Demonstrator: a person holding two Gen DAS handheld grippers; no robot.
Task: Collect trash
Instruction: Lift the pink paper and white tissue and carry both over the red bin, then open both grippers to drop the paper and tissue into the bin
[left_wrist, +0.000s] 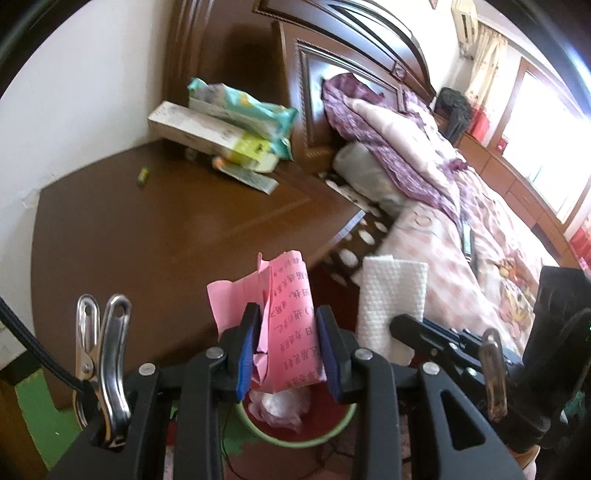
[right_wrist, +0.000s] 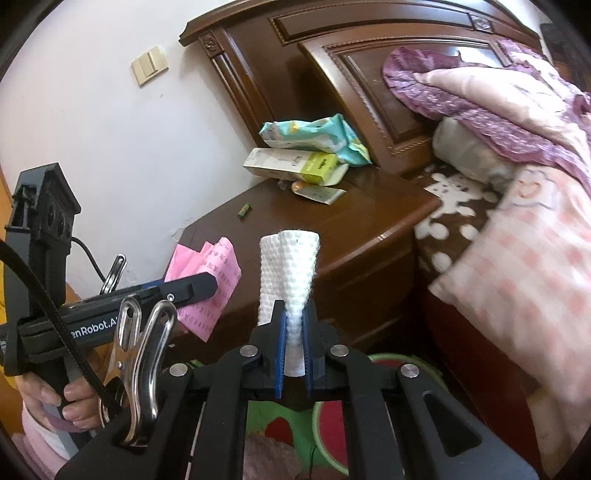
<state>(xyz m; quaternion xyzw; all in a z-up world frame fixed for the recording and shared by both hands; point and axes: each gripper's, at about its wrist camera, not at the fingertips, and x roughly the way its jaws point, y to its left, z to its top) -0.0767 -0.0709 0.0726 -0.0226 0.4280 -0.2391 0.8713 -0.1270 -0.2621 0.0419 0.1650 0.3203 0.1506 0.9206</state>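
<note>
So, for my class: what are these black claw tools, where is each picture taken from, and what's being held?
No robot here: a person carries two hand-held grippers, each with a camera looking along its fingers. In the left camera's picture, the left gripper is closed on a crumpled pink printed paper, above a green-rimmed bin. In the right camera's picture, the right gripper pinches a folded white paper towel. On the wooden nightstand lie a wipes pack, a carton, a tube and a small battery.

My near half of the nightstand top (left_wrist: 147, 236) lies bare for passing. Boxes and a wipes pack (left_wrist: 240, 110) crowd its back corner; the bed (right_wrist: 517, 258) walls the right.
</note>
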